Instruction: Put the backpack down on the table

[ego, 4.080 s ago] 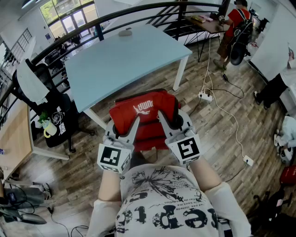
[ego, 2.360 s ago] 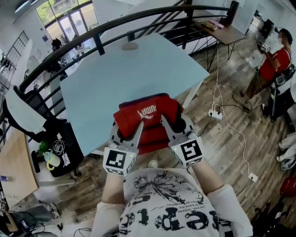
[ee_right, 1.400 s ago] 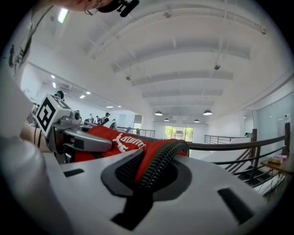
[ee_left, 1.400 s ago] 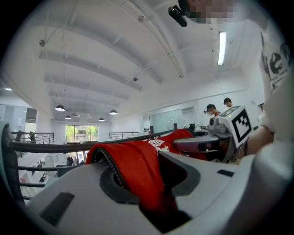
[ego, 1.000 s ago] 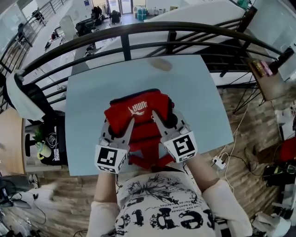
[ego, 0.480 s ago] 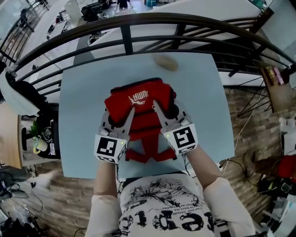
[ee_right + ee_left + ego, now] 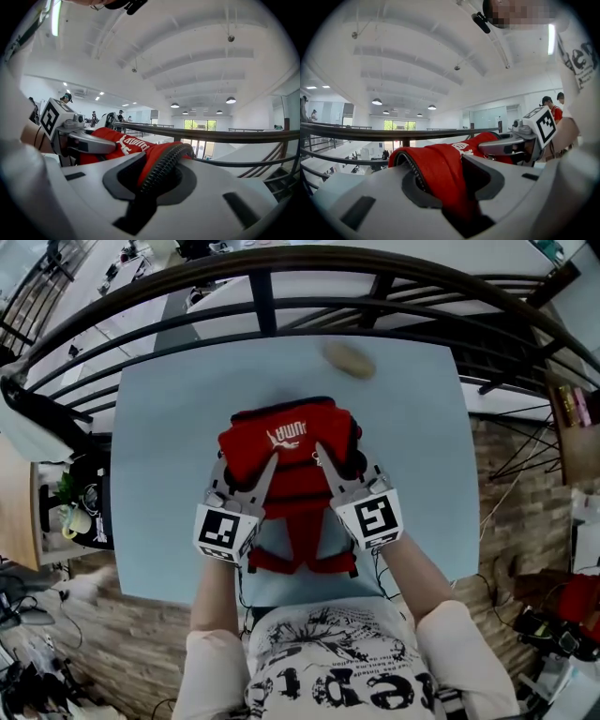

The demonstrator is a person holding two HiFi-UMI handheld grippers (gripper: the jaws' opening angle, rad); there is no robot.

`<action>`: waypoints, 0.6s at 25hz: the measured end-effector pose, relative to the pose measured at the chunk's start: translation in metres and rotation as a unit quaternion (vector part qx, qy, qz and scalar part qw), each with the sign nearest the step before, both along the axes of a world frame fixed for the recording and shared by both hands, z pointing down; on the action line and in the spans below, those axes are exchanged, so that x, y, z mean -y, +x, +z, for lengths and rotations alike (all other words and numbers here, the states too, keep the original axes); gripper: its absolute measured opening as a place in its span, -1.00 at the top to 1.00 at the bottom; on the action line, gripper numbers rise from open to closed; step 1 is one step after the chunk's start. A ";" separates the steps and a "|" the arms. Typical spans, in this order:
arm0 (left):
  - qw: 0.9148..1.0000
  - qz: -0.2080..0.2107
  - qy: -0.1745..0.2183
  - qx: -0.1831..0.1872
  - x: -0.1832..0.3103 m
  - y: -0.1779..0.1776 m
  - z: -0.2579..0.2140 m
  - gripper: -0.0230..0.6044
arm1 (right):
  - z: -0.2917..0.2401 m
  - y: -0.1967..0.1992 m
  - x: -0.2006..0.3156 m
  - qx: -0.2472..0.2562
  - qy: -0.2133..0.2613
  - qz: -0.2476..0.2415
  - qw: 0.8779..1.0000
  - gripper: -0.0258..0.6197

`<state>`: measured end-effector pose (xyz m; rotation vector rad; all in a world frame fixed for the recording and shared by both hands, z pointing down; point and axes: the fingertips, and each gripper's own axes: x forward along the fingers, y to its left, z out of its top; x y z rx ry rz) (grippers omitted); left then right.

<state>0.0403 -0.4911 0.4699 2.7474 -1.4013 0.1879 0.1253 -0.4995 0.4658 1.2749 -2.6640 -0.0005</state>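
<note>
Pale blue table (image 7: 159, 474) below me, dark curved railing (image 7: 262, 296) past its far edge, wood floor on both sides.

- Left gripper (image 7: 248, 470): jaws pinched on red fabric and a black zipper edge at the backpack's 9 o'clock side. Its own view shows the cloth bunched deep between the jaws.
- Backpack (image 7: 281, 442): red, white logo up, over the table's centre. Straps (image 7: 302, 545) trail toward 6 o'clock and reach the near edge. I cannot tell whether the base touches the tabletop.
- Right gripper (image 7: 342, 465): jaws clamped on the zippered rim at the 3 o'clock side, with red cloth and zipper teeth between them.
- Small tan object (image 7: 349, 359) at the table's 12 o'clock edge, well apart from the bag.

My read is that this is the final lowering. To do it well:
- Bring both grippers down level and together so the bag doesn't tip.
- Let the base take the weight before spreading either set of jaws.
- Set it down at centre, not nearer 6 o'clock, or the straps may drag it off the edge.
- Release both sides together and pull straight out, clear of the zipper.
</note>
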 end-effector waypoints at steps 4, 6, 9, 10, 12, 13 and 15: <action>1.000 -0.014 -0.004 -0.015 0.009 -0.001 0.009 0.53 | 0.009 0.000 0.010 -0.001 0.002 -0.003 1.000 0.75; 1.000 -0.019 -0.014 -0.019 0.008 -0.005 0.020 0.52 | 0.019 -0.003 0.009 0.000 -0.010 -0.004 1.000 0.75; 0.999 -0.025 -0.032 -0.033 0.008 -0.010 0.034 0.52 | 0.033 -0.006 0.010 0.003 -0.024 -0.003 1.000 0.74; 0.998 -0.027 -0.038 -0.040 0.008 -0.012 0.038 0.51 | 0.036 -0.007 0.010 0.003 -0.028 -0.003 1.000 0.73; 0.997 -0.033 -0.047 -0.049 0.006 -0.015 0.045 0.51 | 0.043 -0.009 0.007 0.000 -0.033 -0.004 0.999 0.73; 0.997 -0.034 -0.050 -0.051 0.004 -0.016 0.048 0.50 | 0.046 -0.009 0.005 0.000 -0.037 -0.003 0.999 0.73; 0.996 -0.036 -0.057 -0.051 -0.003 -0.015 0.054 0.50 | 0.052 -0.007 -0.002 0.001 -0.045 0.002 0.999 0.72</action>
